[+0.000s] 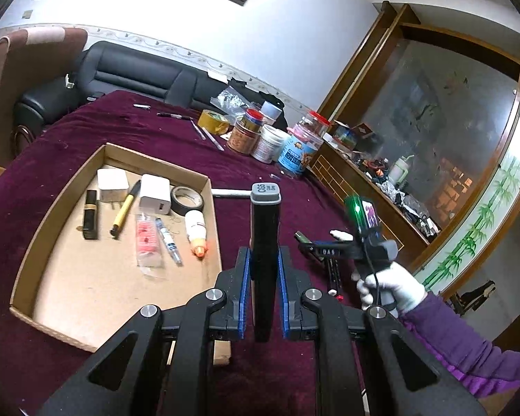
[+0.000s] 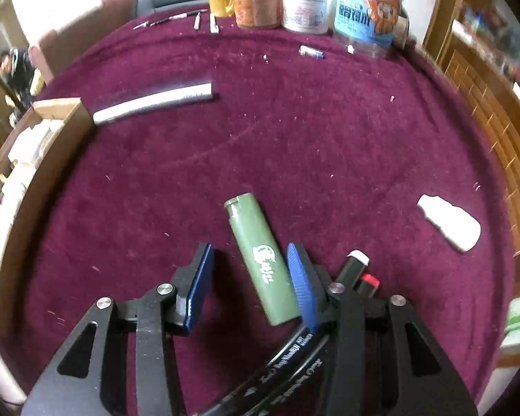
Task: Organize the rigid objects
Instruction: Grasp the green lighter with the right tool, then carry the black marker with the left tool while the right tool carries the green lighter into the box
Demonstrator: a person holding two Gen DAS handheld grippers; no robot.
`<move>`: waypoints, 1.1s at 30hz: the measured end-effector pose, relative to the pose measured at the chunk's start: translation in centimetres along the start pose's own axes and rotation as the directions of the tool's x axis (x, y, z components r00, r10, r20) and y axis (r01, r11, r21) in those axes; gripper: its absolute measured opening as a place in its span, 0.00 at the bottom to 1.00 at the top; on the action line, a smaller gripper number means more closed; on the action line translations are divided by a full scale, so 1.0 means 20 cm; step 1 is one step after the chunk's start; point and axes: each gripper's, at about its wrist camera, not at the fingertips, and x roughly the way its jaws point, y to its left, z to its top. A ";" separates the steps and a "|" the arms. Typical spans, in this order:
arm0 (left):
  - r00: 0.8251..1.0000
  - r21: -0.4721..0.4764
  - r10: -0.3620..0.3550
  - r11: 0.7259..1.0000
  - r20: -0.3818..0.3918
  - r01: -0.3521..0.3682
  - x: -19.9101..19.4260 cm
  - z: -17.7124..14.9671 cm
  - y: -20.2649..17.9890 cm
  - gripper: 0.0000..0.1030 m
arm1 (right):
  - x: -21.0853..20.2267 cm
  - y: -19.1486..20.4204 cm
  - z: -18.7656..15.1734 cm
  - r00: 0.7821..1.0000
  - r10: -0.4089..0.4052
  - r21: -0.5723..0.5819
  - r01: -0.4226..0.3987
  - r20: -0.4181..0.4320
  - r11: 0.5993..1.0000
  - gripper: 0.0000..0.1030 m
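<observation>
My left gripper (image 1: pixel 265 260) is shut on a long black bar with a grey cap (image 1: pixel 266 239) and holds it upright just right of the cardboard tray (image 1: pixel 62 208). The tray holds two white chargers, a yellow pen, black tape, a lipstick, a syringe and a small bottle. My right gripper (image 2: pixel 251 267) is open above the maroon cloth, its blue pads on either side of a green lighter (image 2: pixel 263 263) lying flat. The right gripper also shows in the left wrist view (image 1: pixel 324 251), held by a white-gloved hand.
A silver tube (image 2: pixel 152 104) lies by the tray corner (image 2: pixel 57 107). A white cap piece (image 2: pixel 449 223) lies at the right. Two markers (image 2: pixel 355 267) lie under the right finger. Jars (image 2: pixel 305 3) and yellow tape stand at the table's far edge. A wooden cabinet (image 1: pixel 381 180) stands to the right.
</observation>
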 end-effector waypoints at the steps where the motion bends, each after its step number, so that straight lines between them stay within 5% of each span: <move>1: 1.000 -0.003 0.004 1.000 0.004 -0.004 -0.02 0.00 0.01 0.11 | -0.01 0.00 -0.01 1.000 -0.006 -0.002 0.006 0.012 1.000 0.19; 9: 0.997 -0.040 0.083 0.996 0.002 -0.083 -0.12 0.04 0.20 0.11 | -0.12 -0.03 -0.03 0.990 0.119 0.102 -0.126 0.078 0.987 0.17; 17: 0.986 -0.065 0.159 0.985 -0.046 -0.162 -0.11 0.07 0.37 0.11 | -0.31 0.22 0.01 0.929 0.341 0.069 -0.354 0.145 0.933 0.17; 25: 0.960 -0.080 0.217 0.969 -0.175 -0.233 0.05 0.10 0.51 0.11 | -0.33 0.69 0.05 0.844 0.533 -0.028 -0.532 0.062 0.846 0.17; 33: 0.943 -0.094 0.227 0.962 -0.245 -0.256 0.19 0.13 0.63 0.12 | -0.15 1.11 0.07 0.817 0.574 -0.060 -0.577 -0.066 0.815 0.18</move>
